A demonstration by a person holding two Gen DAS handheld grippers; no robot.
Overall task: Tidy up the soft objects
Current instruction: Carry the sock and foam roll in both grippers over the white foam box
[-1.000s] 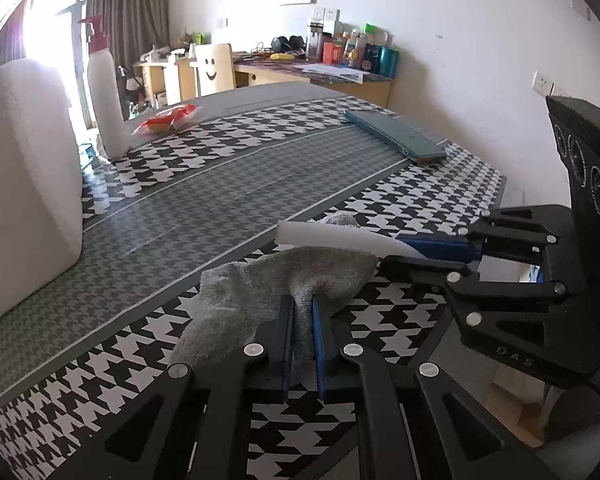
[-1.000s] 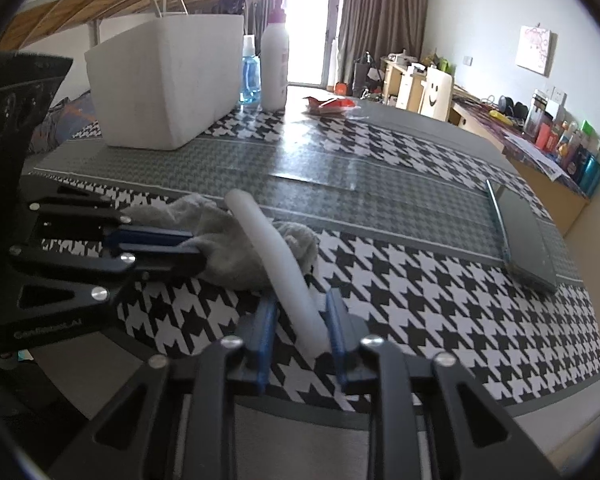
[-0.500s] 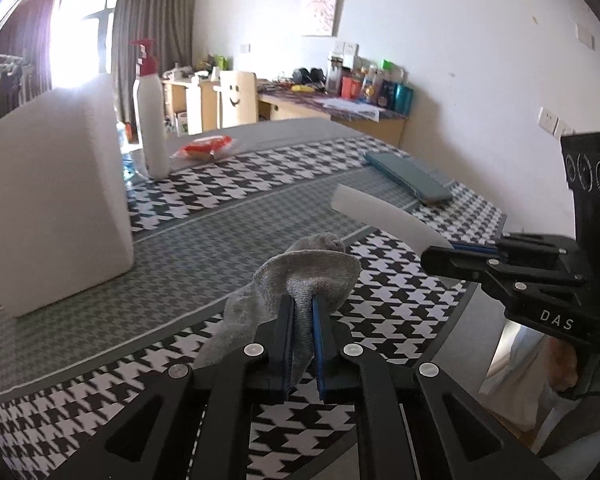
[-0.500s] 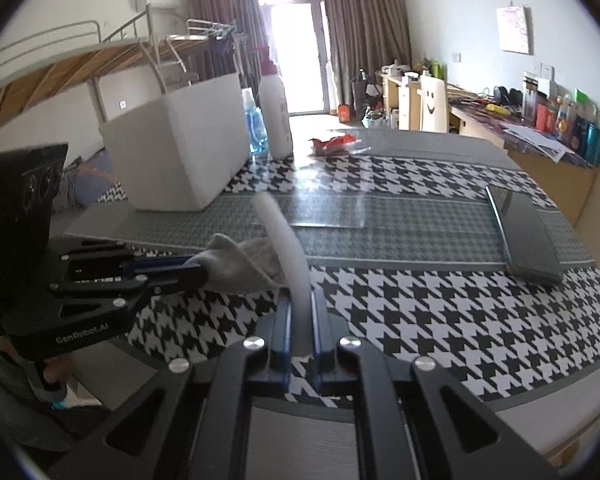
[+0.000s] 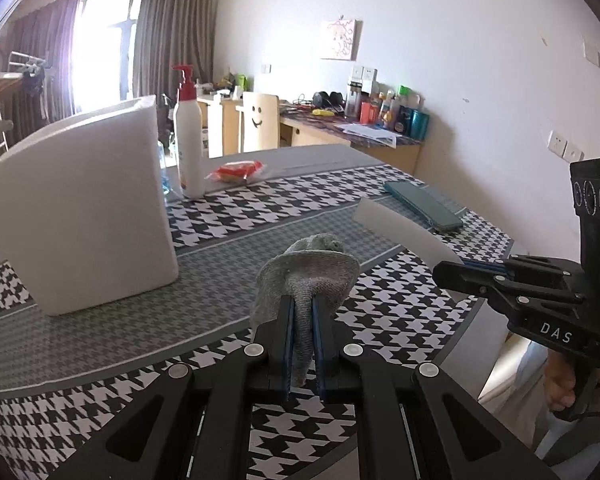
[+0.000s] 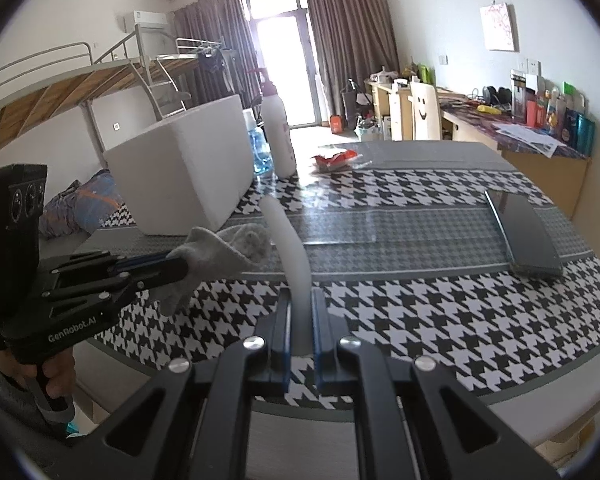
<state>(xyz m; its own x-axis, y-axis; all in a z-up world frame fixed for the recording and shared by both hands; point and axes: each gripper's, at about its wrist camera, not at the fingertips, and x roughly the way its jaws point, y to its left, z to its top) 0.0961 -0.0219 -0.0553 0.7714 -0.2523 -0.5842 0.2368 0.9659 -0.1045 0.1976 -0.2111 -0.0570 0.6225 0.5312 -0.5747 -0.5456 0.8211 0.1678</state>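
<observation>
My left gripper (image 5: pixel 301 304) is shut on a grey cloth (image 5: pixel 312 270) and holds it bunched up above the houndstooth table (image 5: pixel 100 332). The cloth also shows in the right wrist view (image 6: pixel 220 252), hanging from the left gripper (image 6: pixel 176 266). My right gripper (image 6: pixel 300 300) is shut on a white foam strip (image 6: pixel 288 240) that sticks up and bends away from me. In the left wrist view the strip (image 5: pixel 400 232) pokes out of the right gripper (image 5: pixel 444 270), lifted off the table.
A white foam box (image 5: pixel 80 208) stands at the left of the table. A white pump bottle (image 5: pixel 188 136), a blue bottle (image 6: pixel 260 152) and a red packet (image 5: pixel 234 170) lie behind it. A dark flat case (image 6: pixel 520 232) lies at the right. A desk and chair stand beyond.
Both grippers have lifted off the table: the left raised the grey cloth, the right shut on the foam strip and raised it. Both views now look higher over the table.
</observation>
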